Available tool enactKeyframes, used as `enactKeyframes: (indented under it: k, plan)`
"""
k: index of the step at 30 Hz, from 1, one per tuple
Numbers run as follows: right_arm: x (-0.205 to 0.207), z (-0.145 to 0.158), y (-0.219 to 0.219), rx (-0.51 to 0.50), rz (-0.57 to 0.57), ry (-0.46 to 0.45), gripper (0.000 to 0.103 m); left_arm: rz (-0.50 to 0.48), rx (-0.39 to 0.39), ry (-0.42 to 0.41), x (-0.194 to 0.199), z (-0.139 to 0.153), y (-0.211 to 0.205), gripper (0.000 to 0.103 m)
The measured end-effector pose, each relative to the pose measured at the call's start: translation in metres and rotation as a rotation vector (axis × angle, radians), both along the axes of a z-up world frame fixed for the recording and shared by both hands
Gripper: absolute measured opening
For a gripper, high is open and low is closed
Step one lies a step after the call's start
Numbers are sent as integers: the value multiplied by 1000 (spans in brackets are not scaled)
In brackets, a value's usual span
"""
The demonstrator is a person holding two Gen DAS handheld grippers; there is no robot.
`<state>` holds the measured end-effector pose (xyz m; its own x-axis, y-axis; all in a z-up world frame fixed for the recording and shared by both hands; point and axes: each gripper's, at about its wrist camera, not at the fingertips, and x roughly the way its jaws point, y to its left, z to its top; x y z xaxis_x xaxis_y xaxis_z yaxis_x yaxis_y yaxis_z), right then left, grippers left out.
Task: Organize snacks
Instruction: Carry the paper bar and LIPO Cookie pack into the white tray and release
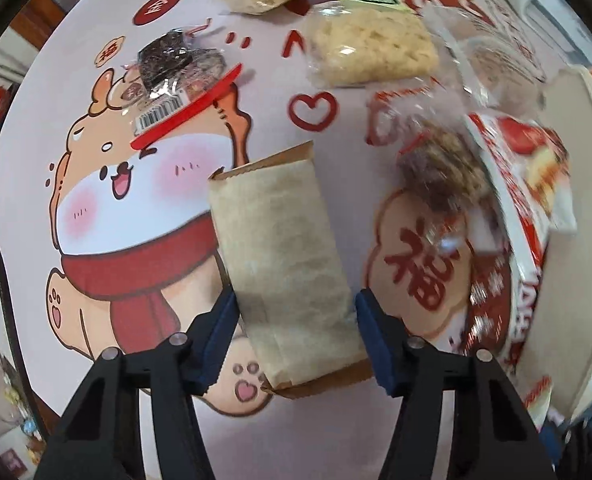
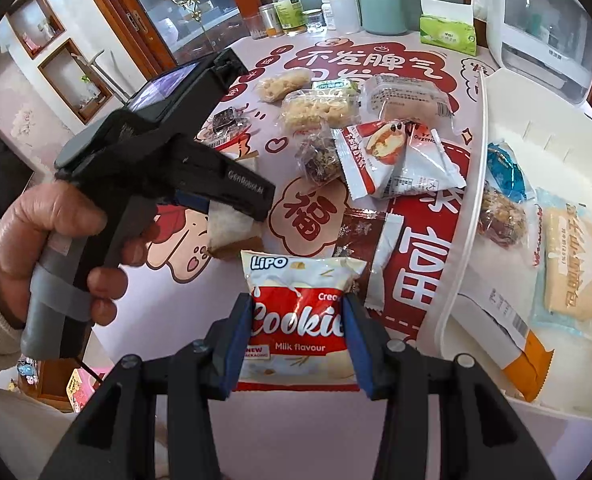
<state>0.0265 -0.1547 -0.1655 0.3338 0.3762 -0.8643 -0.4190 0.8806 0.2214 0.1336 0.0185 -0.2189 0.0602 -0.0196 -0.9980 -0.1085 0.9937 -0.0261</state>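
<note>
Snacks scattered on tablecloth, white bin beside

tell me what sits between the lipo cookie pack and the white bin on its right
In the right wrist view, a dark red wrapper lies on the tablecloth between the Lipo cookie pack and the white bin, beside the bin's rim.

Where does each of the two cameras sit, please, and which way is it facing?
Left wrist: on the left gripper, looking straight down at the printed tablecloth; its black fingers with blue pads straddle a brown paper packet.
Right wrist: on the right gripper, angled down across the table toward the white bin; its pads clamp a Lipo cookie packet, and the person's left hand shows.
Shared: the brown packet, left gripper and puffed-rice cakes.
</note>
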Motion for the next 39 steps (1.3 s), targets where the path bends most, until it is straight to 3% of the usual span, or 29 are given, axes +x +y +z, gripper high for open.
enactKeyframes:
  k: [6, 12, 17, 22, 30, 39]
  plan:
    - [-1, 5, -1, 5, 1, -14, 45, -105, 15, -75, -41, 39, -8, 57]
    - [-3, 22, -5, 28, -6, -55, 45, -206, 15, -196, -67, 107, -22, 57]
    - [-3, 55, -22, 83, -45, -123, 45, -307, 9, -345, -69, 179, -39, 58]
    - [0, 91, -63, 138, -167, -201, 45, -411, -40, -453, -66, 221, -85, 58]
    - [-2, 129, -147, 101, -426, -304, 45, -577, -77, -529, -62, 229, -170, 58]
    - [-1, 117, -200, 19, -575, -258, 46, -689, -72, -517, -53, 208, -243, 58]
